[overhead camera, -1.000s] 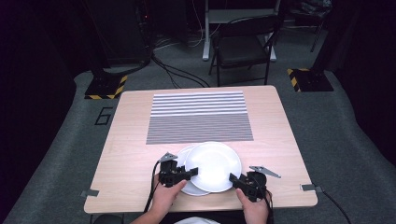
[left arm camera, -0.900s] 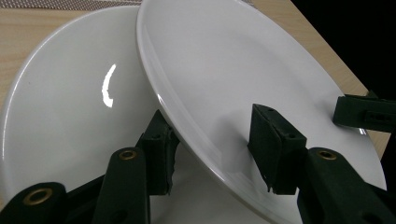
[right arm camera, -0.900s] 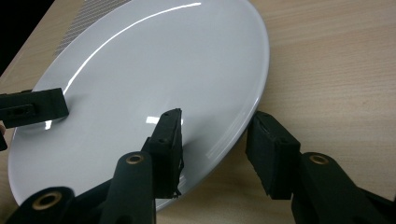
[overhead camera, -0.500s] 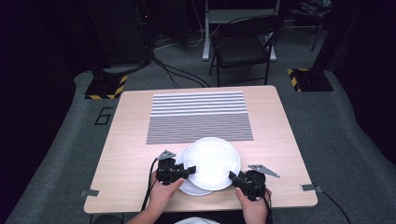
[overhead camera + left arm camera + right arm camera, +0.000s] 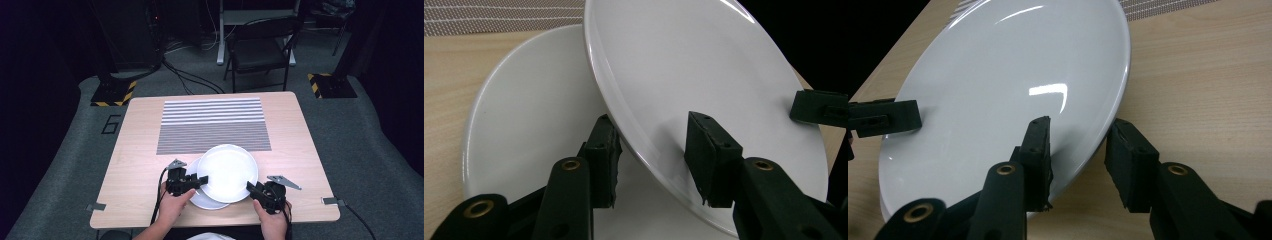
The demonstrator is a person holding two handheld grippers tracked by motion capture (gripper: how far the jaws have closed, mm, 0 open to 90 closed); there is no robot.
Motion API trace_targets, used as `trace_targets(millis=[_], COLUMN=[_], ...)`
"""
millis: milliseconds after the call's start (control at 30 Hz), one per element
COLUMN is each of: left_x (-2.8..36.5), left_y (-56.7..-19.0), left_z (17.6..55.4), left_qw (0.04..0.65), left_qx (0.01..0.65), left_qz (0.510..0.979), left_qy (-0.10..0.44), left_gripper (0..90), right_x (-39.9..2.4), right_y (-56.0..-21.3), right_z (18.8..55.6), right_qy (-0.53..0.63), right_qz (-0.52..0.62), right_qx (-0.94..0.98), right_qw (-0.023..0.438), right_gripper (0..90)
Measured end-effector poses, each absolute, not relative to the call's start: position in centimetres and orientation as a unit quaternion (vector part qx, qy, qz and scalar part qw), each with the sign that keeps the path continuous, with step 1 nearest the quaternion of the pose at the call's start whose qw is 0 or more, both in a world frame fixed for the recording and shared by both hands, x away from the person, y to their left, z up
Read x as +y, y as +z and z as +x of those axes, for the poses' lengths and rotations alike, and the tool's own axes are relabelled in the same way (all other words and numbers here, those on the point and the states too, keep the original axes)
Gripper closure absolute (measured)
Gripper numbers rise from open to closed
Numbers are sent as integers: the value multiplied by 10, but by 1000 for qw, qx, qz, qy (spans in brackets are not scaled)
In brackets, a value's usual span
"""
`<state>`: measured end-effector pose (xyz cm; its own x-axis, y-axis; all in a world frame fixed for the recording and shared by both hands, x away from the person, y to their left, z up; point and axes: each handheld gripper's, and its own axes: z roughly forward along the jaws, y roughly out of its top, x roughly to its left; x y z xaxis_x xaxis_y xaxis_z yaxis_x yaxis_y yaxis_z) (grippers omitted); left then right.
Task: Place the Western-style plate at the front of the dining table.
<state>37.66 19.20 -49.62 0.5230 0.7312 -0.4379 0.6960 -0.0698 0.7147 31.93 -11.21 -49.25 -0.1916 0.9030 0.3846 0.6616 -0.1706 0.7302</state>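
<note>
1. We are holding two black two-jaw grippers at the near edge of the pale wooden table; the left gripper is sitting at about nine o'clock of the upper round white ceramic plate, the right gripper at about five o'clock of it.
2. In the left gripper view the upper plate's rim is standing between the two pads; the jaws have just been closing, yet a gap is showing on both sides, so they are apart and not clamping.
3. In the right gripper view the same rim is lying between that gripper's pads; these jaws have also just been closing, one pad close against the plate's face, the other off the rim, so we are reading them as not yet pinching.
4. The upper plate is tilting, overlapping a second round white plate lying flat on the wood beneath it, toward seven o'clock.
5. A grey-and-white striped rectangular mat is lying at twelve o'clock of the plates; the upper plate's far rim is reaching its near edge.
</note>
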Motion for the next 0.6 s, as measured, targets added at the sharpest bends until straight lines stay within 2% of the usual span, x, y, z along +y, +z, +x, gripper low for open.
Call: trace_targets(millis=[600], left_x=[200], left_y=[-490], left_z=[384], left_qw=[489], left_qx=[496], left_qz=[718], left_qy=[11], left_gripper=[653], right_x=[-120], right_y=[-486], right_z=[328], right_qy=[463], right_qz=[631], right_qx=[612], right_qw=[109], right_gripper=[708])
